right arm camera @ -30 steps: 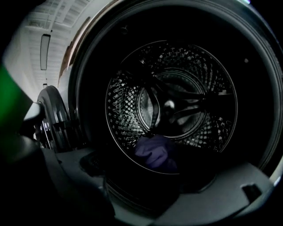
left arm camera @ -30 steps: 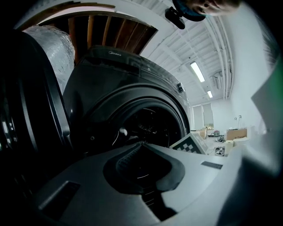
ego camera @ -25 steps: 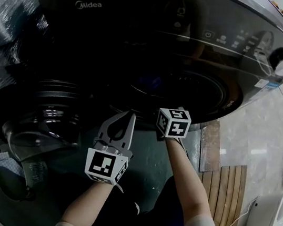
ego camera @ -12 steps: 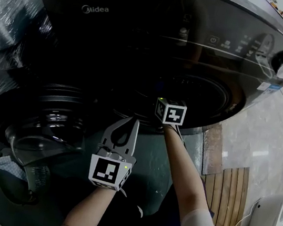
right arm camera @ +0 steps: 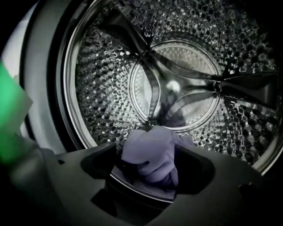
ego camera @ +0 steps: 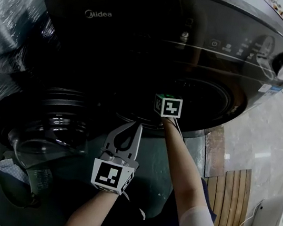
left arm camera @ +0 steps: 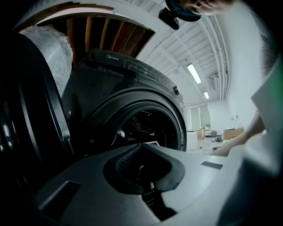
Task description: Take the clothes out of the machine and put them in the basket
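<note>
I pushed the right hand-held gripper (right arm camera: 152,151) further into the drum (right arm camera: 101,88), jaws wide but just closing around the lilac cloth (right arm camera: 149,143), not yet clamped; left hand-held gripper (ego camera: 138,127) sat shut, empty.

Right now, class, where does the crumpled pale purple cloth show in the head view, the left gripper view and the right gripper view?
Head view: not visible; the dark washing machine's round door opening shows only blackness.
Left gripper view: not visible; the opening is dark inside.
Right gripper view: low centre, the crumpled pale purple cloth lies in the perforated steel drum.
Shared landmark: the round door opening.
</note>
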`<move>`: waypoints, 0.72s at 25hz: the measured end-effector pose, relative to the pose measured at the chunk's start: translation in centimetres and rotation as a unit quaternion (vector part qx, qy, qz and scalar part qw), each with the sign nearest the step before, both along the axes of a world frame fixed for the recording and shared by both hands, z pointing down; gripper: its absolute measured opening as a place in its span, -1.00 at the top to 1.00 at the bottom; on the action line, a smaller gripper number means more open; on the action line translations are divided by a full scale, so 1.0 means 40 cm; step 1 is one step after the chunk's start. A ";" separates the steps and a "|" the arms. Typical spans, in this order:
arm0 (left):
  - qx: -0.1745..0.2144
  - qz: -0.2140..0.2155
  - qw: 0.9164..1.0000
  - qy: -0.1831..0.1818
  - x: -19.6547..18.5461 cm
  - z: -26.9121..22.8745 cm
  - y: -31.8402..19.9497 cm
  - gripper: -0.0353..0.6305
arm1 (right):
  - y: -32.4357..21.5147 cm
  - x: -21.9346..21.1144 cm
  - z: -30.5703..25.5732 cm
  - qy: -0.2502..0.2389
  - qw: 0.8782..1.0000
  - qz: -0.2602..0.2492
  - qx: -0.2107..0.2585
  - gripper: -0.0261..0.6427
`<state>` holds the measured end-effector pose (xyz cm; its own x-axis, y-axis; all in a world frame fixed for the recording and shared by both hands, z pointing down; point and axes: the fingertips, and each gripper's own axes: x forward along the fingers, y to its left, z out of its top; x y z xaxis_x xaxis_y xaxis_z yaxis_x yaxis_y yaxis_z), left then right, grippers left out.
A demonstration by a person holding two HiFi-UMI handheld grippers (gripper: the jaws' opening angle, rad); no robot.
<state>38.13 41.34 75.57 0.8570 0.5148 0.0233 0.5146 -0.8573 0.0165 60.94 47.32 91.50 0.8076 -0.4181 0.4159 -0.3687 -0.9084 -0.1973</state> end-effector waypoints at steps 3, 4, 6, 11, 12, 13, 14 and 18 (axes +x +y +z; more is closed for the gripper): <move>0.000 0.001 1.000 -0.005 0.000 0.002 0.000 0.83 | -0.021 0.008 0.021 -0.015 1.000 -0.002 0.001 -0.24; 0.000 0.001 1.000 -0.005 0.000 0.003 0.000 0.83 | -0.025 0.010 0.032 -0.021 1.000 -0.001 -0.001 -0.24; -0.001 0.000 1.000 -0.006 -0.001 0.004 -0.002 0.83 | -0.030 0.010 0.051 -0.030 1.000 0.002 -0.004 -0.24; -0.001 -0.001 1.000 -0.003 -0.003 0.002 0.001 0.83 | -0.023 0.025 0.062 -0.027 1.000 0.005 0.005 -0.21; 0.000 0.000 1.000 -0.004 -0.004 0.004 0.003 0.83 | -0.027 0.026 0.063 -0.031 0.999 0.004 0.011 -0.20; 0.001 0.000 1.000 -0.007 -0.006 0.007 0.005 0.83 | -0.031 0.025 0.065 -0.036 0.999 0.003 0.013 -0.19; 0.002 0.001 1.000 -0.009 -0.007 0.010 0.006 0.83 | -0.032 0.025 0.068 -0.040 0.999 0.003 0.011 -0.15; 0.002 0.004 1.000 -0.007 -0.011 0.014 0.016 0.83 | -0.017 0.027 0.081 -0.048 0.999 0.010 -0.007 0.09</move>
<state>37.69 41.98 76.13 0.8525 0.5213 0.0374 0.5210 -0.8533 0.0197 62.02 46.65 94.74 0.7721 -0.3959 0.4971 -0.3308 -0.9183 -0.2176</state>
